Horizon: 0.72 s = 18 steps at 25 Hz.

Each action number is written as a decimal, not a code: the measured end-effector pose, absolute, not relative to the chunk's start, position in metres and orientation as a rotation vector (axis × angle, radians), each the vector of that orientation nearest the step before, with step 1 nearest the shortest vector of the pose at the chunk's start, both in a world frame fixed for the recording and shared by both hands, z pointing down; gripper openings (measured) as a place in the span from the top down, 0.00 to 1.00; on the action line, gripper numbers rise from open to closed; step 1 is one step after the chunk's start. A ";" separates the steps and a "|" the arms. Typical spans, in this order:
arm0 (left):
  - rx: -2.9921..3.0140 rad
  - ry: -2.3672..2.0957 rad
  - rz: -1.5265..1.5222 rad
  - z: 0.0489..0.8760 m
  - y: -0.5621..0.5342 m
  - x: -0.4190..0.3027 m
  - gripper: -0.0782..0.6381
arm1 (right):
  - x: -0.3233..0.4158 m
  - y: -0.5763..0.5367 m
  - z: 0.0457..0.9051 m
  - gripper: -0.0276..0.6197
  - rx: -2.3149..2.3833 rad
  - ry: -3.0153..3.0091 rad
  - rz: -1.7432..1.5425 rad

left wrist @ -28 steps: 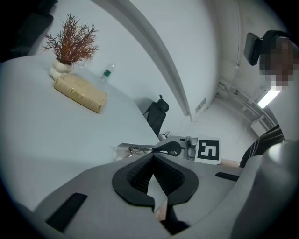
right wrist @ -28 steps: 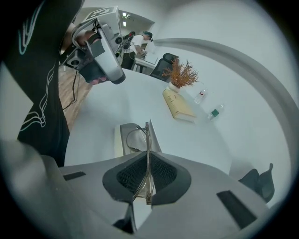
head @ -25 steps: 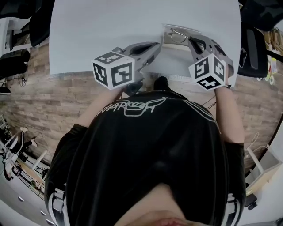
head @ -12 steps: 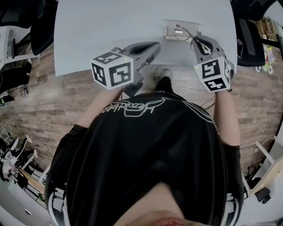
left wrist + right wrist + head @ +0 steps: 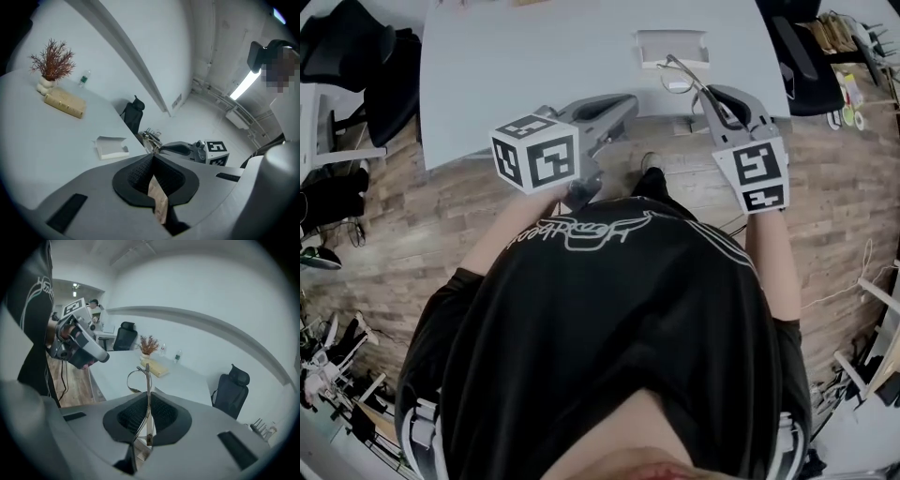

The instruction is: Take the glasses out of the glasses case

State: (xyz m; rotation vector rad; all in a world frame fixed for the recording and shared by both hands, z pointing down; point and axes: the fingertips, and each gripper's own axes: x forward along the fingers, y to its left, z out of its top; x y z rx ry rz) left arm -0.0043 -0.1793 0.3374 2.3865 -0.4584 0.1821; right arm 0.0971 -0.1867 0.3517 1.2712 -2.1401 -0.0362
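My left tongs [image 5: 628,101] are together and hold nothing, idle over the near edge of the tabletop [image 5: 525,56]. The case [image 5: 672,47] lies open on the tabletop and looks empty. A moment ago the glasses were over it. Now the glasses [image 5: 679,79] hang in the air at its 6 o'clock, apart from it. My right tongs [image 5: 703,93] are clamped on one temple. I judge the taking-out is done, and only setting them down remains.
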 end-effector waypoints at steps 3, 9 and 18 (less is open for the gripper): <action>2.420 -0.425 0.173 0.323 -0.157 -0.013 0.88 | 0.085 -0.159 0.329 0.92 1.346 -2.196 -0.013; 2.469 -0.370 0.148 0.297 -0.120 -0.032 0.88 | 0.064 -0.106 0.291 0.92 1.470 -2.382 0.092; 2.519 -0.338 0.103 0.270 -0.076 -0.047 0.88 | 0.042 -0.056 0.253 0.92 1.546 -2.559 0.186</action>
